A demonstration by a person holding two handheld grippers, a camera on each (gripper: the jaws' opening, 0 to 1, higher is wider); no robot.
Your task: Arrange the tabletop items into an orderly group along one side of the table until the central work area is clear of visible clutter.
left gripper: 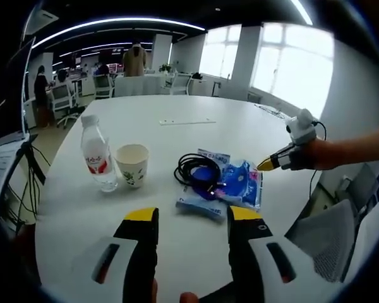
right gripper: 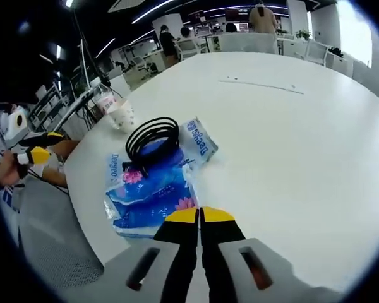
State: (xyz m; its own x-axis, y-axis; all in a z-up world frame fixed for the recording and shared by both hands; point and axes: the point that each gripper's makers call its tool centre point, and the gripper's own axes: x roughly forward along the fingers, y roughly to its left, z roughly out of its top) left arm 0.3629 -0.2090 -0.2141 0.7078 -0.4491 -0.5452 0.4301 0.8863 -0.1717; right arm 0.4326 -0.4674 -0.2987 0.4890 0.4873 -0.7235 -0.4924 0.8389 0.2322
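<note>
On the white round table (left gripper: 196,126) lie a blue tissue packet (left gripper: 224,186) with a coiled black cable (left gripper: 199,170) on top, a paper cup (left gripper: 132,164) and a clear water bottle with a red label (left gripper: 98,154). My left gripper (left gripper: 192,218) stands open near the table's edge, short of the packet. My right gripper (right gripper: 199,218) is shut with nothing in it, just short of the tissue packet (right gripper: 148,183) and the cable (right gripper: 153,136). The right gripper (left gripper: 271,163) also comes into the left gripper view beside the packet. The cup (right gripper: 122,115) and the bottle (right gripper: 104,100) stand beyond.
A thin white strip (left gripper: 187,121) lies far across the table. Office chairs (left gripper: 63,101), desks and people stand in the background. A grey mesh chair back (left gripper: 328,237) sits close to the table edge. The left gripper (right gripper: 35,151) shows in a hand off the table's side.
</note>
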